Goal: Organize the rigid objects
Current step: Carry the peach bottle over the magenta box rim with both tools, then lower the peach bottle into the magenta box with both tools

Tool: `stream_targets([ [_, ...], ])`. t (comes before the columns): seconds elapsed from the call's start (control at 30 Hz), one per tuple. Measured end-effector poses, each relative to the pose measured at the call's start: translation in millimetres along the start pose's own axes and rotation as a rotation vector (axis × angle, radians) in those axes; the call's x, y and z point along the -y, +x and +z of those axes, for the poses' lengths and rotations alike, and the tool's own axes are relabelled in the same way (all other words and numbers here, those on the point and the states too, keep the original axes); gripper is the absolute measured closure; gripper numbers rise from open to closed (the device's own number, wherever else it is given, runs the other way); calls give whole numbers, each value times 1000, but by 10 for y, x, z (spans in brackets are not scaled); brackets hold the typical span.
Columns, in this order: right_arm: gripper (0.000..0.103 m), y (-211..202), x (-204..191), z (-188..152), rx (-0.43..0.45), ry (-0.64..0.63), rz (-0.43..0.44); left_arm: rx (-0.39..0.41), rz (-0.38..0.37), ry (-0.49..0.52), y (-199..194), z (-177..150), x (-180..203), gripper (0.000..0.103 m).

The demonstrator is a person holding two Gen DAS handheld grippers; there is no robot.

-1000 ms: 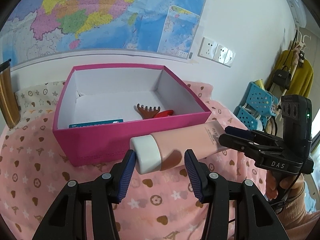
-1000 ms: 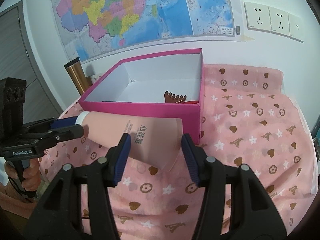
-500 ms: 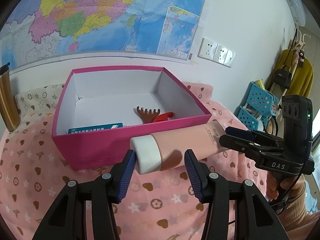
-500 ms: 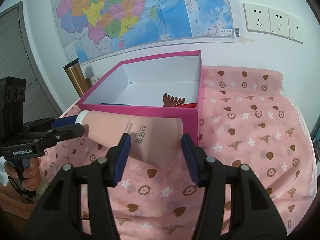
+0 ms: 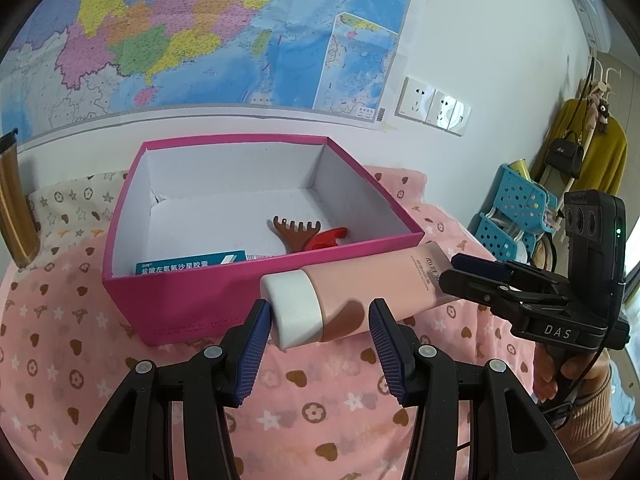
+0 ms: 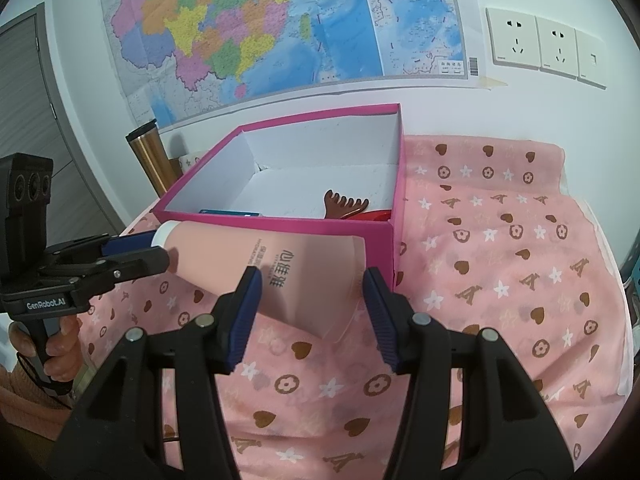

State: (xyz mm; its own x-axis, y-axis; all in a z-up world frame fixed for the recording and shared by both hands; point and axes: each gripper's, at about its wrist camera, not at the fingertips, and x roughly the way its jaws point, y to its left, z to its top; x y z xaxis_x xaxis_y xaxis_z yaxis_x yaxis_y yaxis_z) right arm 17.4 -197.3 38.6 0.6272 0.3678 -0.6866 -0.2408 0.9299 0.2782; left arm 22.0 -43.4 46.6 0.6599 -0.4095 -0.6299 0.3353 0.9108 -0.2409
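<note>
Both hand-held grippers, left and right, pinch our tube; we should lift level over the box rim.

Your left gripper tilts downward, pads clamped at the cap end of the tube. Your right gripper tilts down likewise, pads closed on its flat end. Each hand grasps a handle.

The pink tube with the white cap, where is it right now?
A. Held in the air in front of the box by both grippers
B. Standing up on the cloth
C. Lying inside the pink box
A: the pink tube hangs outside the pink box, left gripper at its cap, right gripper at its flat end.
</note>
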Motion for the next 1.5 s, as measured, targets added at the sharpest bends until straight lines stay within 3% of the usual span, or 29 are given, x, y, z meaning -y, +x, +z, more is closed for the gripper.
stream_targets([
  [1.5, 48, 6, 85, 189, 25, 1, -5, 29, 11, 23, 45, 172, 17, 52],
])
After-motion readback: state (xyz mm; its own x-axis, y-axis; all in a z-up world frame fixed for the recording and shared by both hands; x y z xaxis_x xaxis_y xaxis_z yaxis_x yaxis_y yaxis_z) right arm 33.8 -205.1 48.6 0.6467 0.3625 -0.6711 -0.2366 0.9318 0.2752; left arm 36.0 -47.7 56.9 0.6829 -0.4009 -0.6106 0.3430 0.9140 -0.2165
